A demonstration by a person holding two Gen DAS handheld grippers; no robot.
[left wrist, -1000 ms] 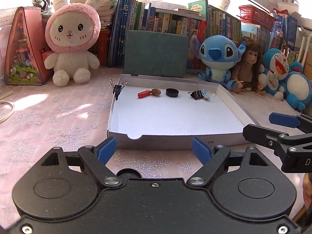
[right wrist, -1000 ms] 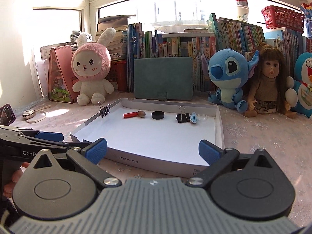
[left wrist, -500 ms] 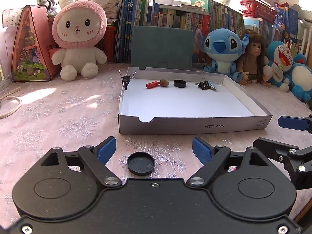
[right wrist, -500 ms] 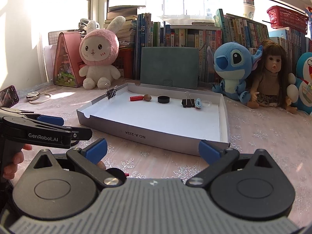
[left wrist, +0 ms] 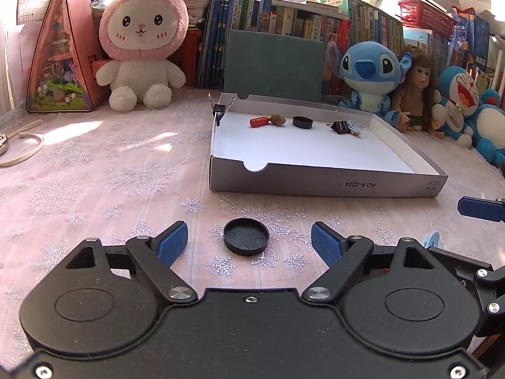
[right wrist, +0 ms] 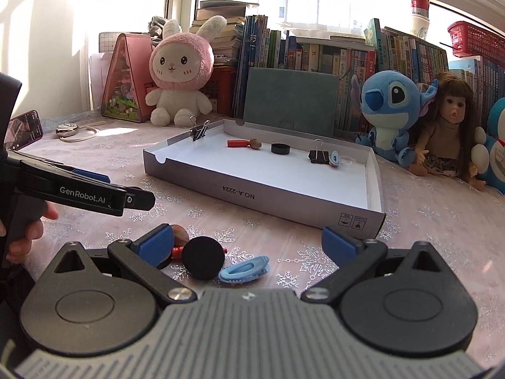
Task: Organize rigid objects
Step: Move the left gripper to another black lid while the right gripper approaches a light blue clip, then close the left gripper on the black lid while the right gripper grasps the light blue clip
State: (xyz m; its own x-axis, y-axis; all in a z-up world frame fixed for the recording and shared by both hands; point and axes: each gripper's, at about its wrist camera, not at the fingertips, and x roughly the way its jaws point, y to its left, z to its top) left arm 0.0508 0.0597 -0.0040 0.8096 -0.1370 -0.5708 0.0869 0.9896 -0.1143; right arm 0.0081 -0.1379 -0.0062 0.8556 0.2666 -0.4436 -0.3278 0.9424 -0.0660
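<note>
A shallow grey box lid (left wrist: 328, 184) (right wrist: 262, 191) lies on the table. In it sit a red peg with a brown knob (left wrist: 266, 121) (right wrist: 243, 143), a black cap (left wrist: 302, 122) (right wrist: 280, 148), a black binder clip (left wrist: 341, 125) (right wrist: 318, 154) and a blue clip (right wrist: 333, 158); another binder clip (left wrist: 220, 109) (right wrist: 198, 131) grips its left wall. My left gripper (left wrist: 249, 241) is open around a black cap (left wrist: 246, 240) on the cloth. My right gripper (right wrist: 247, 246) is open over a black cap (right wrist: 203, 262), a blue clip (right wrist: 244, 272) and a brown-and-red piece (right wrist: 178, 237).
Plush toys, a doll (right wrist: 448, 126), a green folder (left wrist: 273, 64) and books line the back. A pink triangular case (left wrist: 60, 60) stands at back left. A cord (left wrist: 22, 148) lies on the left. The other gripper shows at left in the right wrist view (right wrist: 79, 194).
Both grippers have pulled back from the box lid and dropped lower. Loose pieces on the cloth in front of the lid have come into view between the fingers.
</note>
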